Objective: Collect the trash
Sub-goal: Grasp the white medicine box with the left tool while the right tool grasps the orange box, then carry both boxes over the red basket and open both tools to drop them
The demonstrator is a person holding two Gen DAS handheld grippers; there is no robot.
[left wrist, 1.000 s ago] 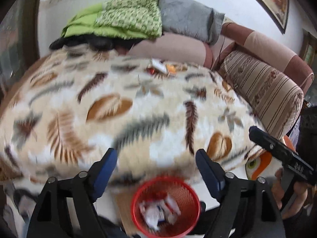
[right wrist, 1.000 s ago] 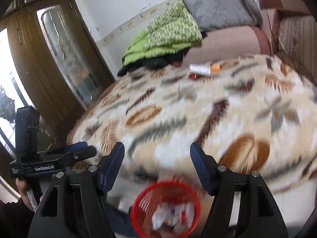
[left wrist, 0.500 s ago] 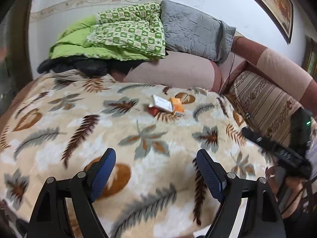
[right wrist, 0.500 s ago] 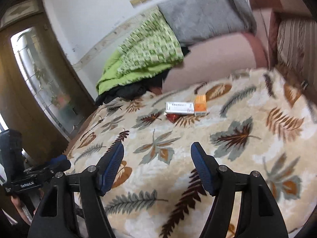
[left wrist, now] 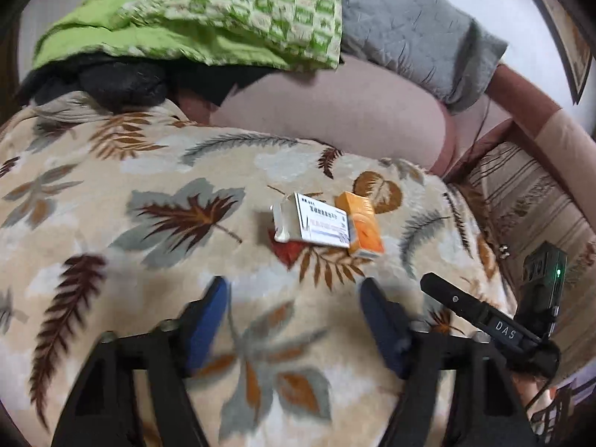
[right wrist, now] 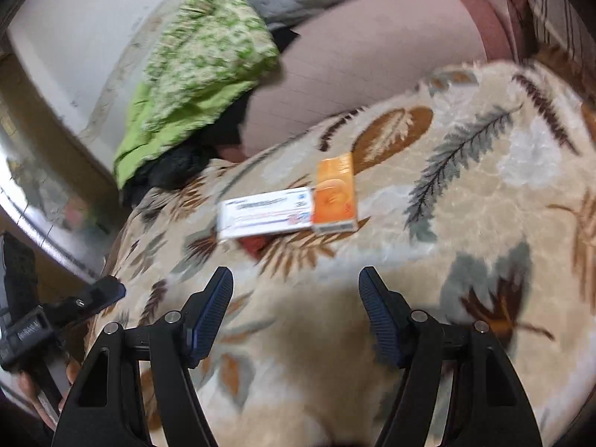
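Narrowing left gripper [left wrist: 294,320] jaws, nothing between.

Soft indoor light, motion blur

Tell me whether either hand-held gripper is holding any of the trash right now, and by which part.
Nothing is held. The left hand-held gripper and right hand-held gripper are both open over the blanket, short of the white box and orange box.

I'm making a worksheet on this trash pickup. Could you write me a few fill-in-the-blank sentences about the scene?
1. The white box lies touching the ____ box.
2. Both boxes lie on a blanket printed with ____.
3. Between the pads of the left gripper and the right gripper there is ____.

Missing words: orange; leaves; nothing
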